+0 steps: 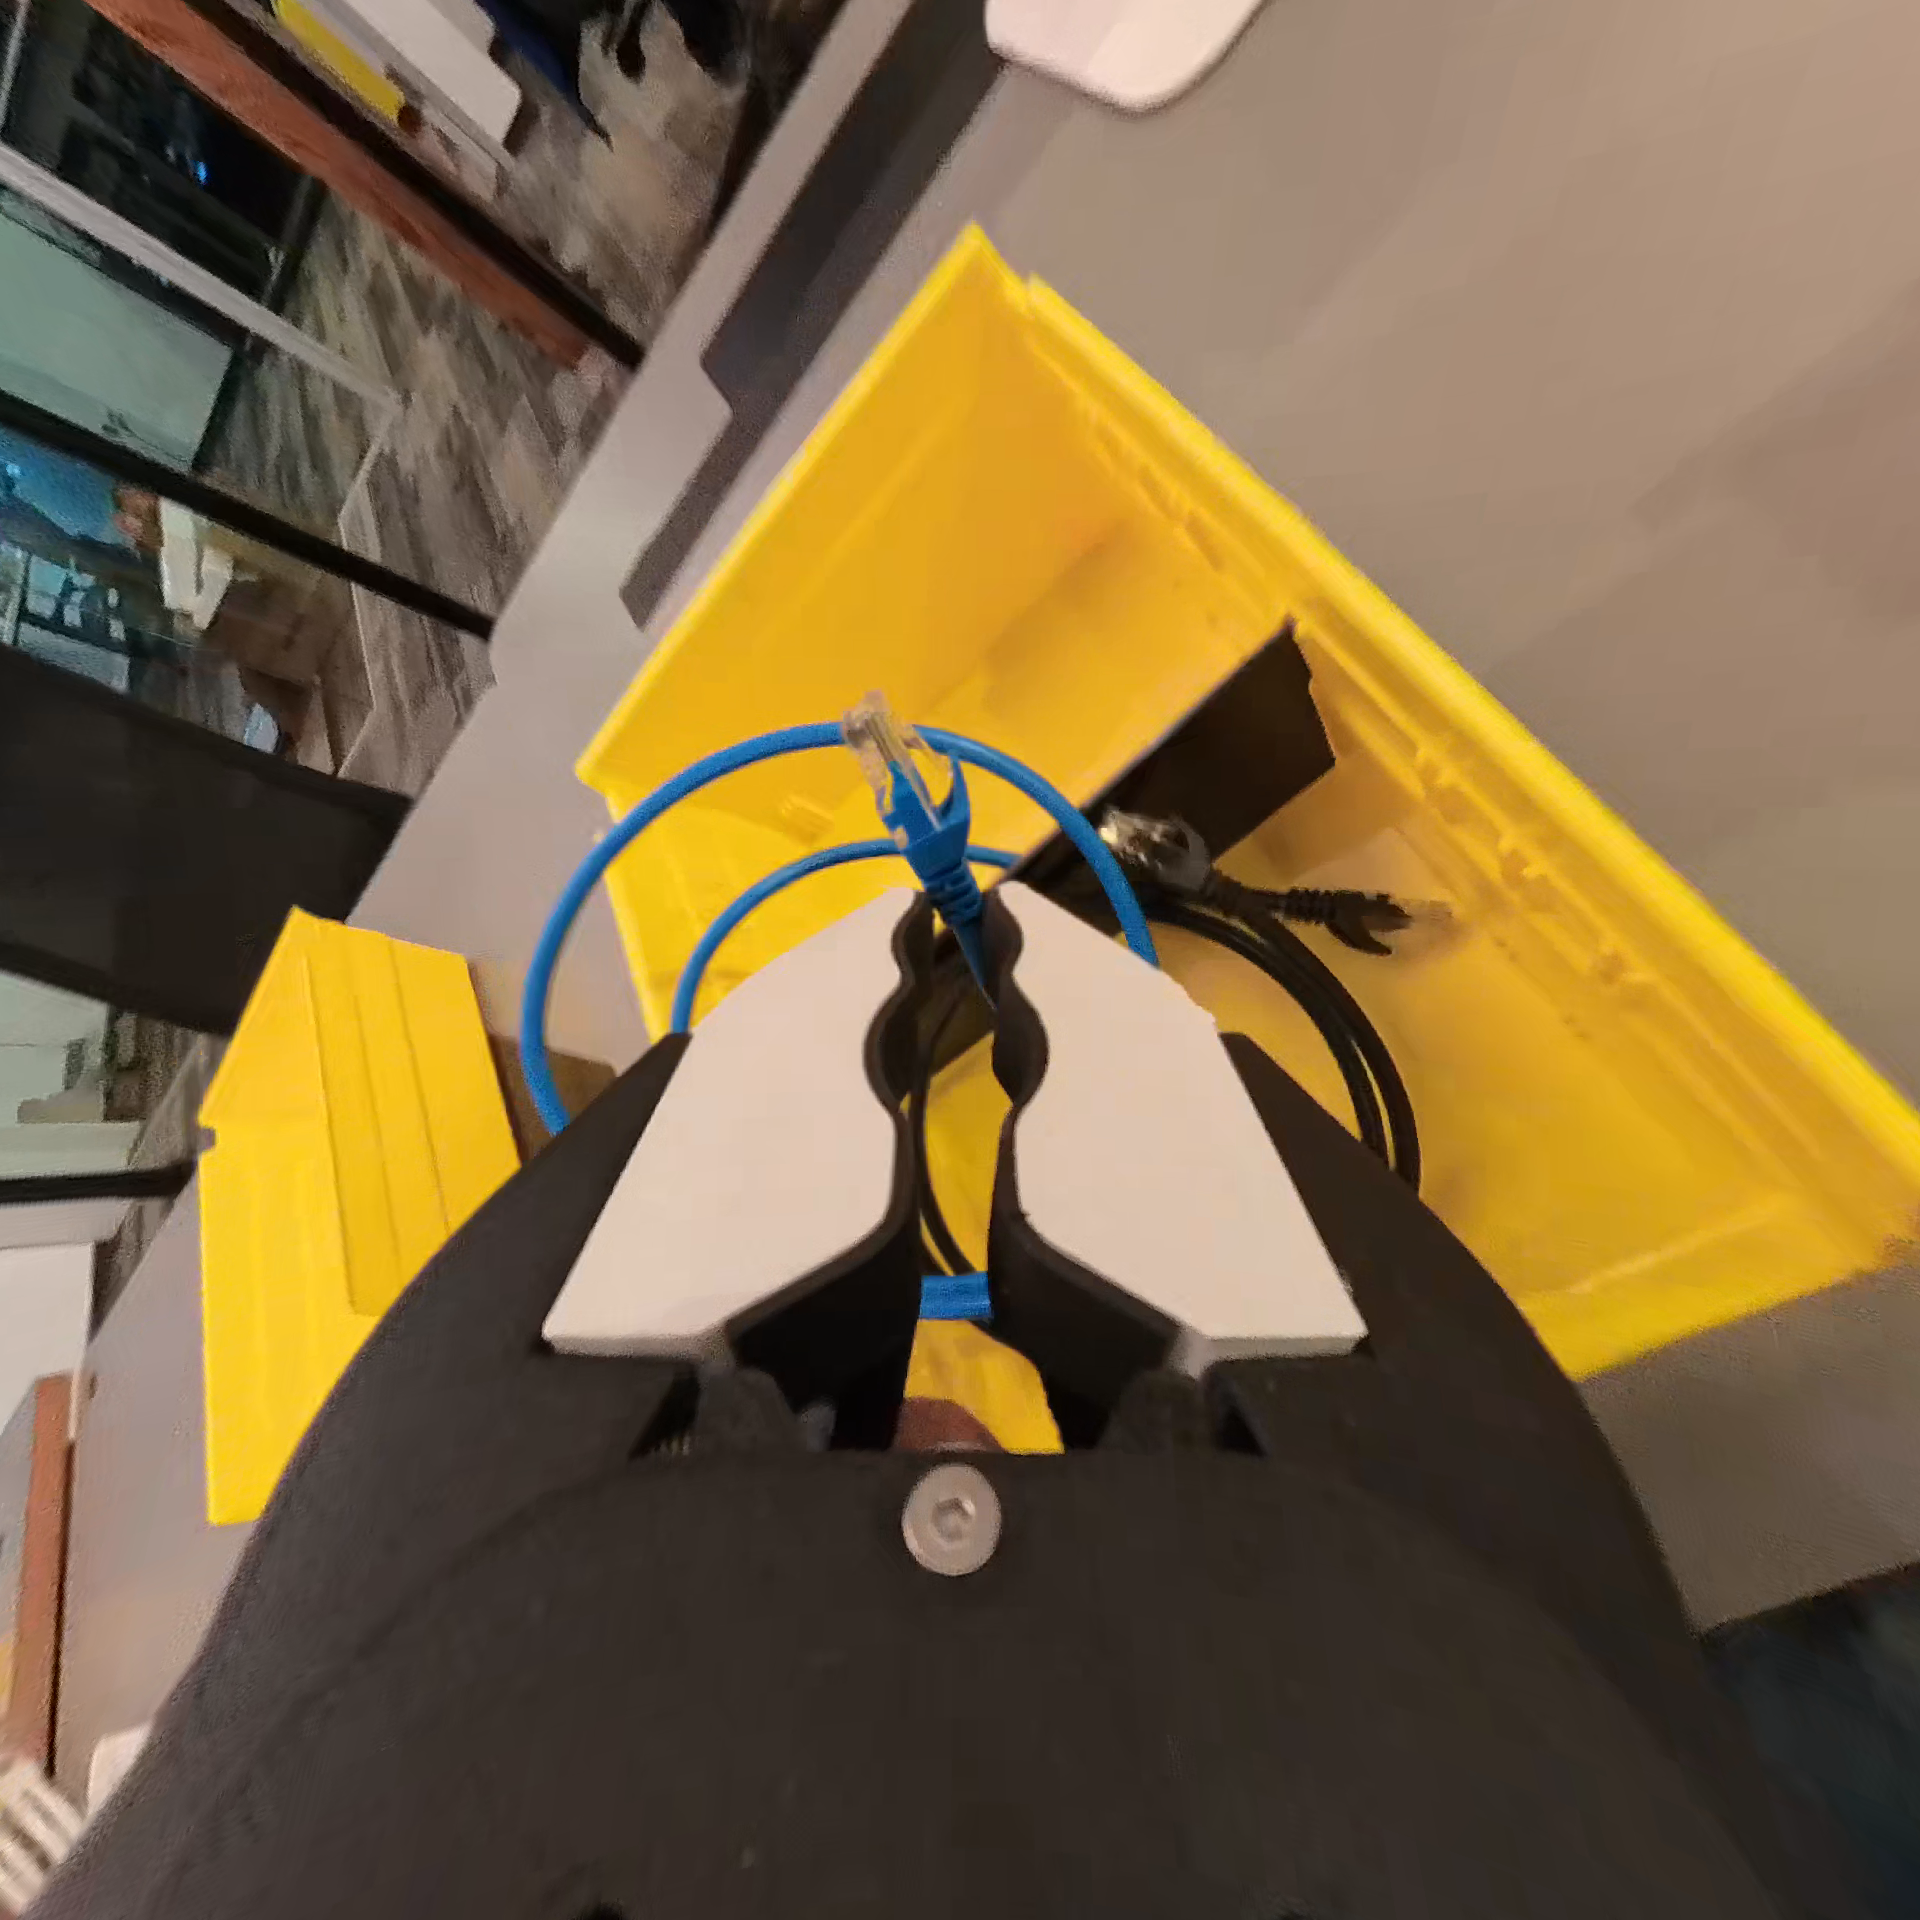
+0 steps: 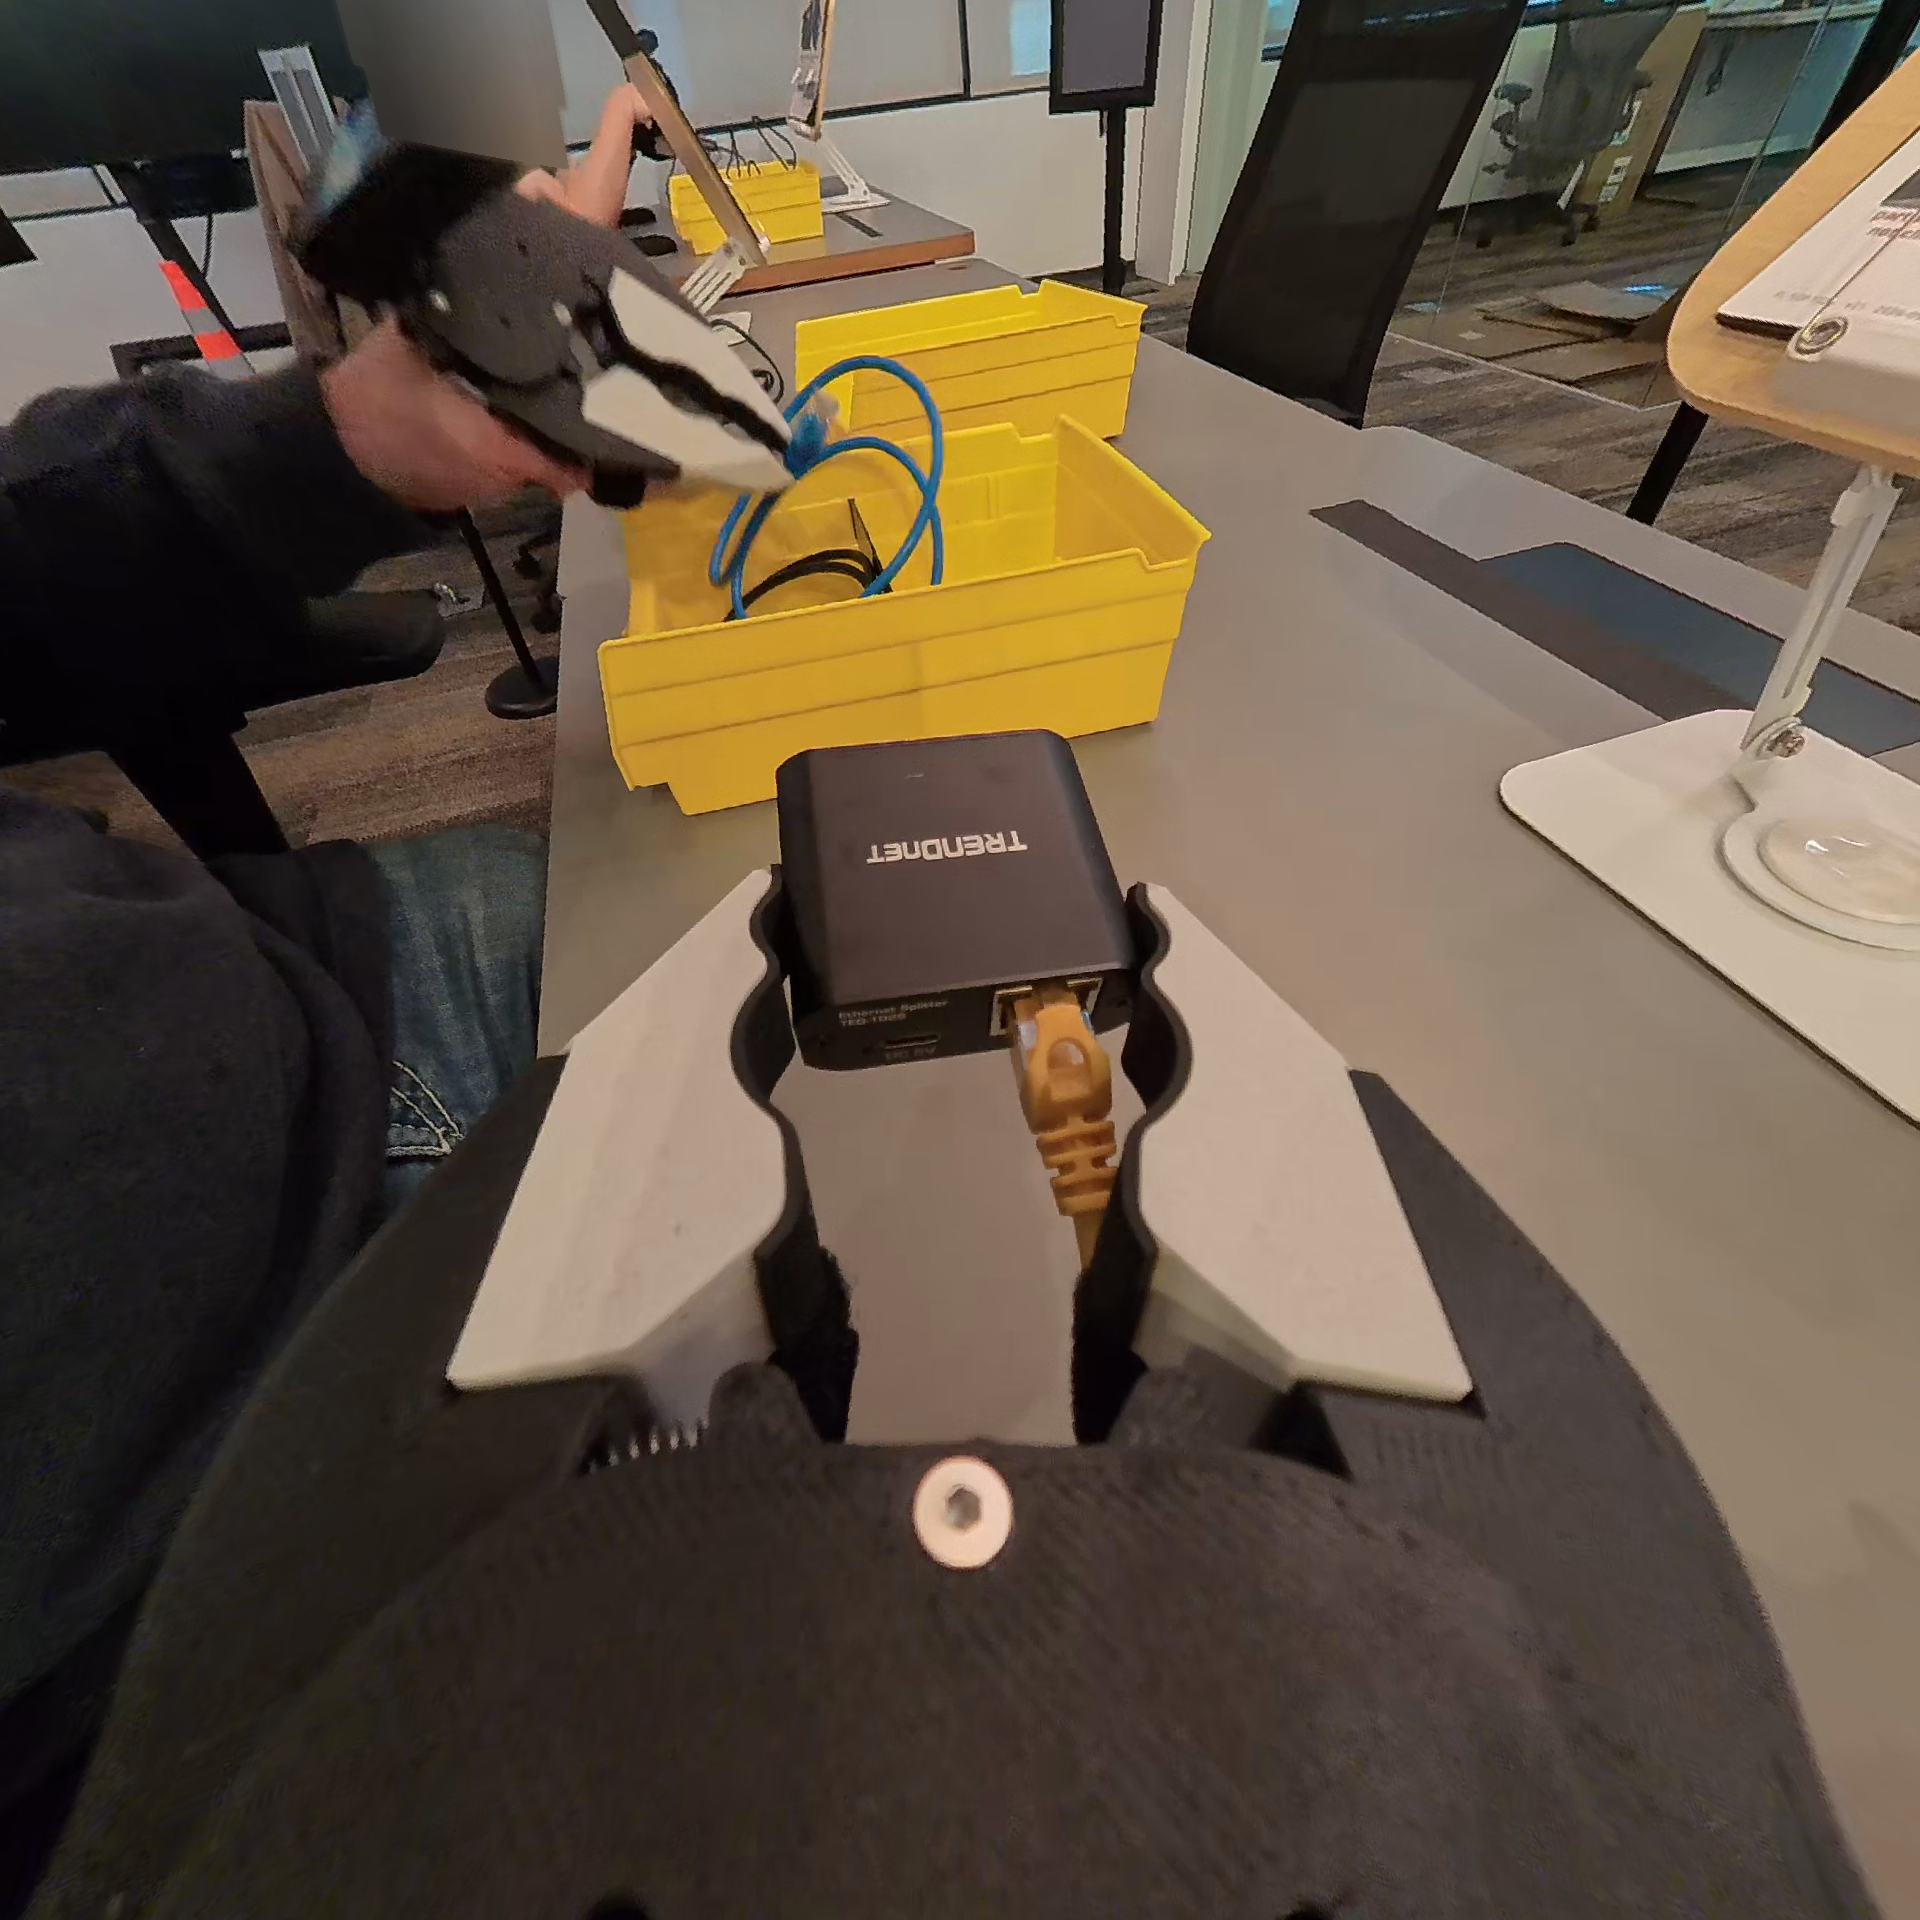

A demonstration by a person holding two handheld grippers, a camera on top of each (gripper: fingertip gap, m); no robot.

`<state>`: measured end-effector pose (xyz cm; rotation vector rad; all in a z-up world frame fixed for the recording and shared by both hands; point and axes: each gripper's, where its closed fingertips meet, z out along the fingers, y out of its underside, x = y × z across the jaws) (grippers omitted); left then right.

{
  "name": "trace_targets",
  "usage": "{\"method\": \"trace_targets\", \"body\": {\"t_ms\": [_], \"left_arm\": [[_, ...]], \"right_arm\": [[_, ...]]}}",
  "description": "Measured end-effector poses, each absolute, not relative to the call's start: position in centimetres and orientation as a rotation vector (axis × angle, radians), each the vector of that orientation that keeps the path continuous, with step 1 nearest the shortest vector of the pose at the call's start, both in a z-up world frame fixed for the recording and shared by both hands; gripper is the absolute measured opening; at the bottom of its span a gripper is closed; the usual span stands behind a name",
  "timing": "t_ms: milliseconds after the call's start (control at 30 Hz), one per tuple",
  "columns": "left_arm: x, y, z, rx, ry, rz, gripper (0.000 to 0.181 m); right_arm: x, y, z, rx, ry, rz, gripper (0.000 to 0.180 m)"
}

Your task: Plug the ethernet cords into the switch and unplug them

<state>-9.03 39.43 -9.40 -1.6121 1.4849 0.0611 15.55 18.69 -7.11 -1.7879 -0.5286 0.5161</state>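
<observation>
My left gripper is shut on the blue ethernet cord just behind its clear plug, which points up; the cord's loops hang over the yellow bin. A black cord lies coiled in that bin. In the right wrist view the left gripper holds the blue cord above the bin. My right gripper is shut on the black switch, which rests on the grey table. A yellow cord is plugged into one of the switch's near ports.
A second yellow bin stands behind the first. A white stand with a flat base is at the right. A black chair stands at the table's far edge. A person's dark sleeve is at the left. There is about 35 cm between the tips of the two grippers. My right gripper is the nearer one to the flat base: about 35 cm, against 45 cm.
</observation>
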Motion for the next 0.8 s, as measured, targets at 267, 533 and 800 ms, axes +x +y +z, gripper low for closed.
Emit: {"method": "trace_targets", "body": {"t_ms": [267,533,800], "left_arm": [[-1.4,33.9,2.0,-1.308,1.731,-0.136,0.009],[9.9,26.4,4.5,-1.047,2.179,-0.443,0.009],[16.5,24.8,13.5,-0.899,2.129,-0.706,0.008]], "right_arm": [[15.8,18.4,-7.1,-1.763,-0.538,0.512,0.063],[16.4,17.0,-6.1,-1.721,-0.538,0.498,0.063],[17.4,15.3,-6.2,-1.708,-0.514,0.491,0.063]]}}
